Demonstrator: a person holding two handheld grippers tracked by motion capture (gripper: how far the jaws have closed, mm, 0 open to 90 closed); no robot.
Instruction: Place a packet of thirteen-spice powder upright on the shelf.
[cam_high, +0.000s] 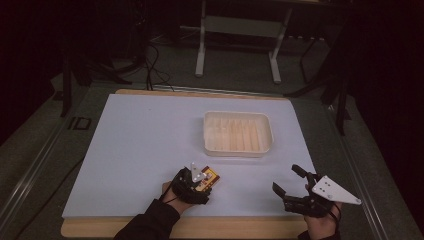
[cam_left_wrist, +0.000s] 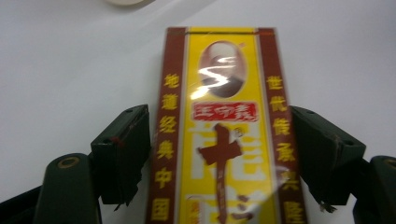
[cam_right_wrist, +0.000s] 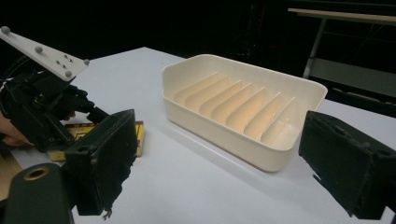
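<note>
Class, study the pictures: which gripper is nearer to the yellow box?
Left. The left gripper has a finger on each side of the yellow box; whether they touch it is unclear. The right gripper hovers open, well off to the box's right.

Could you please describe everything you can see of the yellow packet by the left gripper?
The yellow packet is a flat, glossy rectangular pack with dark red side bands, yellow Chinese characters, an oval portrait and a red label. It lies flat on the white table, near the front edge, between the jaws of the left gripper, which flank its long sides.
</note>
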